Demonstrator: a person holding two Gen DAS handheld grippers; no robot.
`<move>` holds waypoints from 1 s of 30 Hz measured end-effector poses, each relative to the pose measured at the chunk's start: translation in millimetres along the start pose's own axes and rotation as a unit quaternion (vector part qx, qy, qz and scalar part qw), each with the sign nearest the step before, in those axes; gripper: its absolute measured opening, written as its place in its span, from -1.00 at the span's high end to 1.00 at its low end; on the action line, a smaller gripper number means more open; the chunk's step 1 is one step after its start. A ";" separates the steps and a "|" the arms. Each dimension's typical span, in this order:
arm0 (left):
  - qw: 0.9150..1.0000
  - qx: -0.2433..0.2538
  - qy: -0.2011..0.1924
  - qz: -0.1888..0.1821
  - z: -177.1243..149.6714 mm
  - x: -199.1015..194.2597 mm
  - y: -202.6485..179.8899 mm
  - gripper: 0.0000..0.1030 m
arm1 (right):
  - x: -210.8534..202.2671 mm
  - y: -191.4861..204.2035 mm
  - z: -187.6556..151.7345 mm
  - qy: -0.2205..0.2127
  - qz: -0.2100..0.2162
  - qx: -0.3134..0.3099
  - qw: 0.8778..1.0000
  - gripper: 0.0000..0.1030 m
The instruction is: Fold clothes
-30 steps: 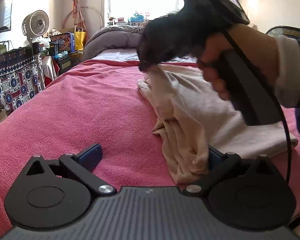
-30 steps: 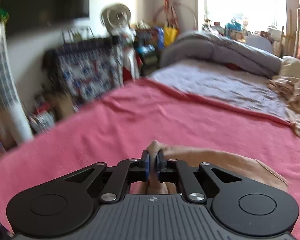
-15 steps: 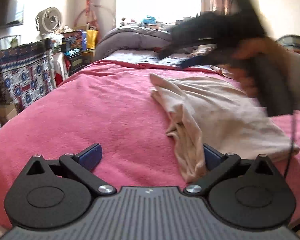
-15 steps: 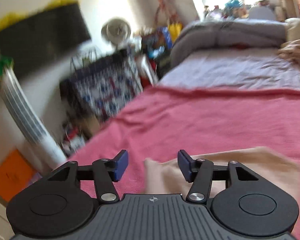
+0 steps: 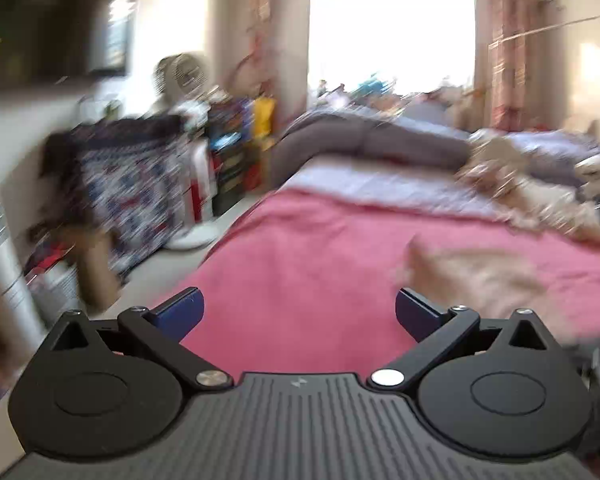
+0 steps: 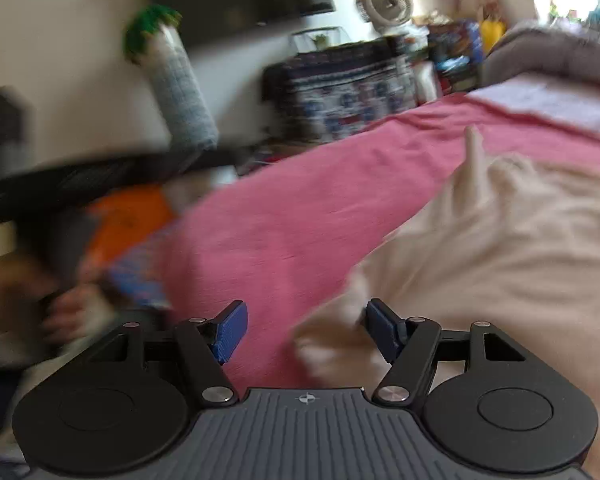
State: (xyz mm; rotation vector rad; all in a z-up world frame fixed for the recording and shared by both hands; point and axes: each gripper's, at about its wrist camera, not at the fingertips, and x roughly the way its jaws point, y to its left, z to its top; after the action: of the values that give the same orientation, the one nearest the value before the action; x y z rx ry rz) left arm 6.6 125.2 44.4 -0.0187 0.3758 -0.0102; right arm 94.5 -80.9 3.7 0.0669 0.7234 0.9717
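A bright window glows at twelve o'clock in the left wrist view, flanked by patterned curtains. At ten o'clock a dark television hangs on a pale wall, with a round fan beside it. A cabinet draped in patterned cloth stands at nine o'clock. The bed's pink blanket fills the centre, a grey duvet bunched beyond it.

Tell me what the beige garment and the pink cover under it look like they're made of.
Beige garment: soft, thin, matte cloth, probably cotton knit; it lies in loose rounded wrinkles, no sheen. Blur hides the weave.
Pink cover: thicker matte fabric, possibly terry or fleece; it looks slightly napped and lies nearly flat on the bed, though blur leaves that open.
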 end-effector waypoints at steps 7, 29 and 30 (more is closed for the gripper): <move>0.990 0.129 0.053 -0.016 -30.3 62.5 -88.9 -1.00 | -96.9 -59.9 0.1 -0.113 -0.091 0.140 0.979 -0.20; 0.990 0.125 0.029 0.052 -28.1 21.6 -53.7 -0.99 | -51.7 -191.8 48.3 -0.102 -0.224 0.148 0.958 0.57; 0.990 0.138 0.009 0.005 -22.8 17.0 -71.3 -0.99 | -50.6 -182.0 46.4 -0.087 -0.235 0.120 0.961 0.59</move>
State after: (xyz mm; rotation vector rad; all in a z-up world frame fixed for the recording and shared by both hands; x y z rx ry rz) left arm 13.6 53.3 18.4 0.2579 0.3909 -0.0531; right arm 236.5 -213.7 0.2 0.1824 0.6523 0.4152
